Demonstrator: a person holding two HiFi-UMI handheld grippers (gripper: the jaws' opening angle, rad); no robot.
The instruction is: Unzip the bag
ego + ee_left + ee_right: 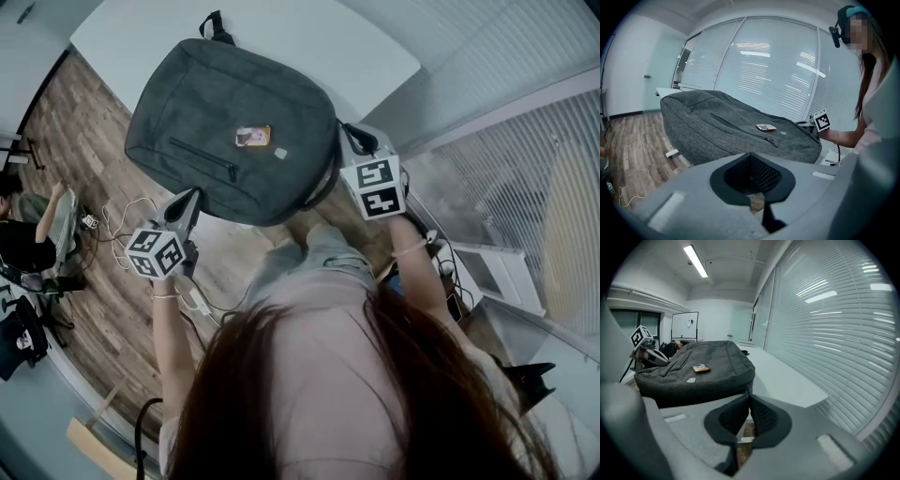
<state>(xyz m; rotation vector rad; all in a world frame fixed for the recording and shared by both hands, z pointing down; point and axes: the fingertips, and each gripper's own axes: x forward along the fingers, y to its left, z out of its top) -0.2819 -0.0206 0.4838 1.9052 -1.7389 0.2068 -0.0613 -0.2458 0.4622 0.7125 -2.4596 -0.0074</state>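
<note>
A grey backpack (234,122) (740,126) (703,366) lies flat on the white table (309,47), its near end hanging over the edge. On its top face are a closed front pocket zipper (202,159) (745,129) and a small orange patch (253,137) (700,368). My left gripper (190,199) (750,154) is shut at the bag's near left edge, and I see nothing between its pads. My right gripper (349,139) (749,397) is at the bag's right side seam. Its pads are closed on a small dark zipper pull (747,391) there.
Wood floor (84,159) with loose cables (122,220) lies below the table's edge. A person sits at the far left (28,234). Window blinds (506,178) run along the right. The table (787,376) stretches bare beyond the bag. A whiteboard (685,326) stands at the back.
</note>
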